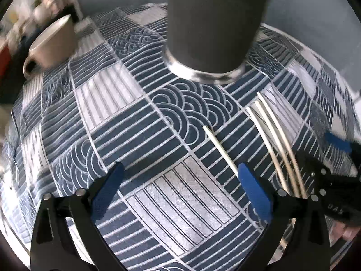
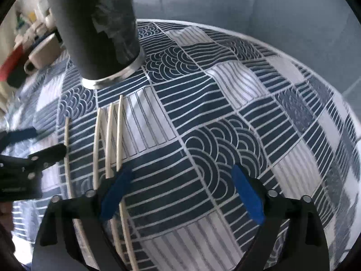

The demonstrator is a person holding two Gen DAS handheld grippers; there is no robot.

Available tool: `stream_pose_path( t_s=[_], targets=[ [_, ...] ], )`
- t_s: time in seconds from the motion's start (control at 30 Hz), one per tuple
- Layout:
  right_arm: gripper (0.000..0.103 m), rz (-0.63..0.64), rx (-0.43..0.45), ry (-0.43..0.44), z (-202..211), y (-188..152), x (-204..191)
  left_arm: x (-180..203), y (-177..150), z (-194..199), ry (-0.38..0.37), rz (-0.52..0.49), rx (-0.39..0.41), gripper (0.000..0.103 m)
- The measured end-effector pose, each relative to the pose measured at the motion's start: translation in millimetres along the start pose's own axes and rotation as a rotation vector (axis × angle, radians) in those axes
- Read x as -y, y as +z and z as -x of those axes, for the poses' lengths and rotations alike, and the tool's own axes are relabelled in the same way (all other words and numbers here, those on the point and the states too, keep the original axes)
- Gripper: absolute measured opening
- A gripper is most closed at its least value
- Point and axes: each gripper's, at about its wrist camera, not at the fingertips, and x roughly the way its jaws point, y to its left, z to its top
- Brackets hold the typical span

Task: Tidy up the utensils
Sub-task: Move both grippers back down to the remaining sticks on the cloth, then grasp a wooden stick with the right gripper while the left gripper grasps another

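Several pale chopsticks [image 1: 274, 133] lie on the blue and white patterned tablecloth [image 1: 140, 122], to the right of my left gripper [image 1: 180, 169], which is open and empty above the cloth. One chopstick [image 1: 222, 150] lies apart, running under the right fingertip. A tall dark tumbler [image 1: 214, 22] with a silver base stands upright at the far side. In the right wrist view the chopsticks [image 2: 108, 140] lie left of centre, and my right gripper [image 2: 182, 174] is open and empty with its left finger over them. The tumbler [image 2: 94, 29] stands at upper left.
A beige mug [image 1: 54, 45] sits at the far left edge of the table; it also shows in the right wrist view [image 2: 42, 54]. Blurred clutter lies beyond it. The right gripper's body [image 1: 327, 180] is at the right edge; the left gripper's body [image 2: 29, 162] is at the left.
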Motion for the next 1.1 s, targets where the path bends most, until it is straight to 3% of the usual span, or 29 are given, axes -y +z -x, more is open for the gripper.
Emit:
stream_pose_path(
  t_s=[0.2,0.43,0.7,0.8,1.0,1.1],
  targets=[
    [0.081,0.060,0.049,0.055,9,0,-10,0,0,-1,0.009,0.010,-0.004,0.099],
    [0.079,0.099,-0.005,0.002,-4,1,-19,2,2,-2,0.017,0.013,-0.012,0.098],
    [0.079,0.062,-0.048,0.041,-3,0,-3,-4,-3,3,-0.008,-0.014,-0.004,0.091],
    [0.080,0.097,-0.099,0.015,-4,3,-11,-4,-3,3,0.010,0.034,-0.025,0.091],
    [0.056,0.178,-0.167,0.054,-1,12,-21,1,-4,4,0.057,0.151,-0.059,0.091],
    [0.032,0.155,-0.173,0.047,0,15,-9,9,1,8,0.037,0.141,-0.083,0.072]
  ],
)
